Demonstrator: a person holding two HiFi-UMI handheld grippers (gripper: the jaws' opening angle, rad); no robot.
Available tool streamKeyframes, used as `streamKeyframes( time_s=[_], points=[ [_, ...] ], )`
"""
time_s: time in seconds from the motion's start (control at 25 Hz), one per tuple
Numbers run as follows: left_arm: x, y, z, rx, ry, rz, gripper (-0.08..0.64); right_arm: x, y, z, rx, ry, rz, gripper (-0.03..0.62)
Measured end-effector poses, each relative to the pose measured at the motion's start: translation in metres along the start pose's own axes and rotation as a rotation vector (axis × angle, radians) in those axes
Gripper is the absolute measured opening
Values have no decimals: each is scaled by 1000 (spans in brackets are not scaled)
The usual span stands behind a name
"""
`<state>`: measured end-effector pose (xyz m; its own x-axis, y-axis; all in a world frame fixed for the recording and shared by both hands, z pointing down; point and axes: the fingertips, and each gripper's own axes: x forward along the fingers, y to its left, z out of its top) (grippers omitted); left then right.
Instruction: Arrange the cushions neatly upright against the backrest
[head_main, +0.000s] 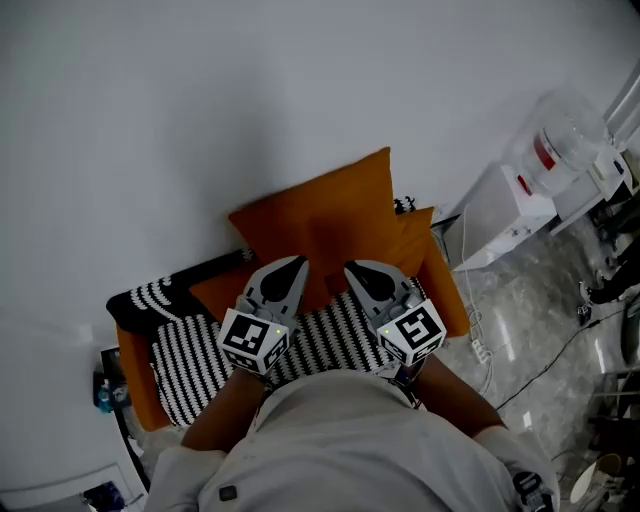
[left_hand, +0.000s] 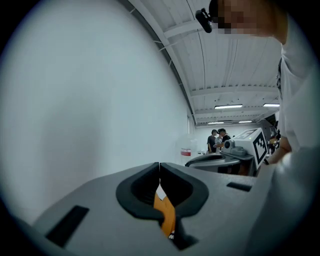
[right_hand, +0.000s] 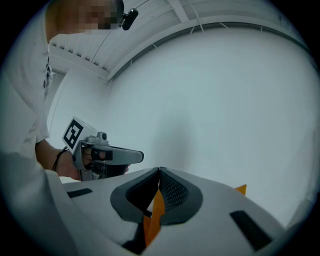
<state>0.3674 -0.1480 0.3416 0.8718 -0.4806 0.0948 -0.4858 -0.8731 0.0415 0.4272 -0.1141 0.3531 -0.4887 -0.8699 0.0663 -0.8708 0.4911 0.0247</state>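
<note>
Your left gripper (head_main: 293, 265) and right gripper (head_main: 357, 270) both have their jaws pinched tight on the orange cushion (head_main: 320, 215), above the striped cushion (head_main: 325, 345).

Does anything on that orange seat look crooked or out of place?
Yes. The orange cushion is skewed, one corner pointing up the wall, with its fabric pinched by the left claw and right claw. A striped cushion lies flat on the seat, and a second striped cushion slumps at the left edge.
</note>
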Motion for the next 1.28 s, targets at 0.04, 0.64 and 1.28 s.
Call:
streamKeyframes(
  time_s=[0.04, 0.64, 1.28],
  points=[
    [5, 4, 0, 7, -1, 20, 9, 4, -6, -1, -5, 3, 20, 26],
    [73, 59, -34, 91, 150, 116, 12, 52, -74, -31, -141, 97, 248, 31],
    [114, 132, -96, 228, 392, 55, 101, 112, -149, -69, -472, 299, 405, 156]
  ],
)
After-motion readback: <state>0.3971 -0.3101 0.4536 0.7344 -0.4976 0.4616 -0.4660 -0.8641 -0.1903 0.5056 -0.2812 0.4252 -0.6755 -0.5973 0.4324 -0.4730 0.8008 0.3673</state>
